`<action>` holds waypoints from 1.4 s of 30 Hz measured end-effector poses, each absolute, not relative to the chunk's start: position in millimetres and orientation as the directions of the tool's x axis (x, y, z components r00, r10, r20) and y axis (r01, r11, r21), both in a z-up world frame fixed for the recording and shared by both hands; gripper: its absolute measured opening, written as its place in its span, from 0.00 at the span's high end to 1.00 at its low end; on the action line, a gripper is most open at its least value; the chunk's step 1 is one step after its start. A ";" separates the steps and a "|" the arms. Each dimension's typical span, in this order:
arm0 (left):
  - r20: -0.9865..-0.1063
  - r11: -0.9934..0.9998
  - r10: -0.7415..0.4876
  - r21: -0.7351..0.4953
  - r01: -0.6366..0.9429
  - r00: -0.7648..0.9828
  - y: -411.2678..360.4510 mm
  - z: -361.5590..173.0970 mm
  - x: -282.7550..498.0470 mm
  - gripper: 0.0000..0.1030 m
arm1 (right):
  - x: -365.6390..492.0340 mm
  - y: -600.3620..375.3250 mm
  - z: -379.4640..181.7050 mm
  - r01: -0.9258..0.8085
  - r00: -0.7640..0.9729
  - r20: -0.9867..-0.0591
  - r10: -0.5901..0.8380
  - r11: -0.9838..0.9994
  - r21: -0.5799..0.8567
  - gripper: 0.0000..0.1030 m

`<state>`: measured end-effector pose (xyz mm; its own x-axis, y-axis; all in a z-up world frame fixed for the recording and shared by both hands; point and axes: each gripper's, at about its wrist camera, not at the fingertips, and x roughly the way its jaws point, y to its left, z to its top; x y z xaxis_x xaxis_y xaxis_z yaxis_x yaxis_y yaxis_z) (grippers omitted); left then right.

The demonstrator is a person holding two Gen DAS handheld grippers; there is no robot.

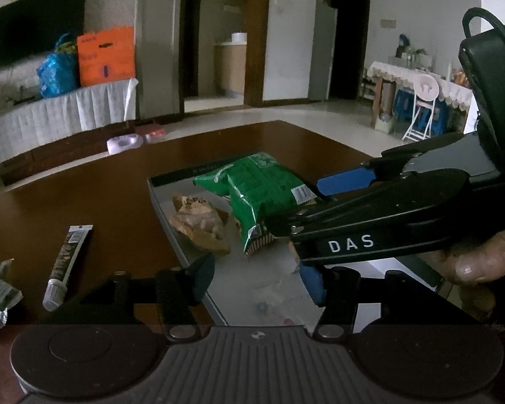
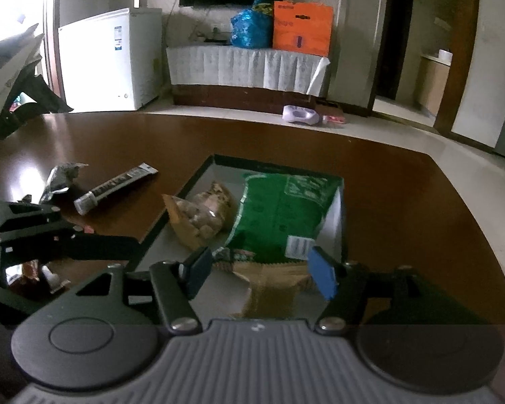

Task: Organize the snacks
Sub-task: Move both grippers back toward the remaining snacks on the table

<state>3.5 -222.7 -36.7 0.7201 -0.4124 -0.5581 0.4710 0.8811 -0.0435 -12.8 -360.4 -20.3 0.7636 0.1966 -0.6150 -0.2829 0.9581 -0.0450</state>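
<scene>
A grey tray (image 1: 252, 289) lies on the dark brown table (image 1: 101, 185). On it lie a green snack bag (image 1: 262, 195) and a clear packet of brown snacks (image 1: 202, 225). My left gripper (image 1: 256, 276) stands open over the tray's near left rim, with nothing between its fingers. My right gripper (image 2: 261, 272) reaches in from the right, open. Its pads flank the green bag's (image 2: 279, 215) near end and a brown paper packet (image 2: 272, 286) under it, and do not press on either. A dark stick packet (image 2: 114, 185) and a crumpled silver wrapper (image 2: 60, 178) lie on the table to the tray's left.
A person's thumb (image 1: 471, 262) holds the right gripper's handle. More small wrapped snacks (image 2: 30, 269) lie under the left gripper. Beyond the table are a cloth-covered bench (image 2: 245, 67) with an orange bag and a blue bag, a white freezer (image 2: 111, 57) and a lilac object on the floor.
</scene>
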 end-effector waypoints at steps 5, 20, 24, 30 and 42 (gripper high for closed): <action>-0.546 0.885 -0.411 -0.047 0.463 0.730 -216.8 -33.0 1.6 0.44 | -13.5 -352.8 -14.5 -0.293 0.773 -0.600 0.208 0.955 -0.047 0.34; -0.532 0.903 -0.384 -0.044 0.428 0.755 -201.1 -26.3 -3.0 0.39 | -14.9 -341.5 -9.1 -0.312 0.775 -0.587 0.233 0.949 -0.036 0.32; -0.532 0.908 -0.375 -0.047 0.416 0.759 -195.6 -25.5 -3.2 0.39 | -14.8 -337.2 -8.1 -0.318 0.776 -0.585 0.237 0.947 -0.037 0.29; -0.531 0.912 -0.365 -0.039 0.409 0.765 -188.1 -23.7 -5.6 0.39 | -14.7 -335.2 -6.7 -0.327 0.775 -0.582 0.248 0.945 -0.032 0.29; -0.534 0.936 -0.311 -0.026 0.352 0.786 -158.0 -20.1 -9.6 0.35 | -15.0 -318.9 -4.0 -0.360 0.765 -0.582 0.276 0.932 -0.032 0.25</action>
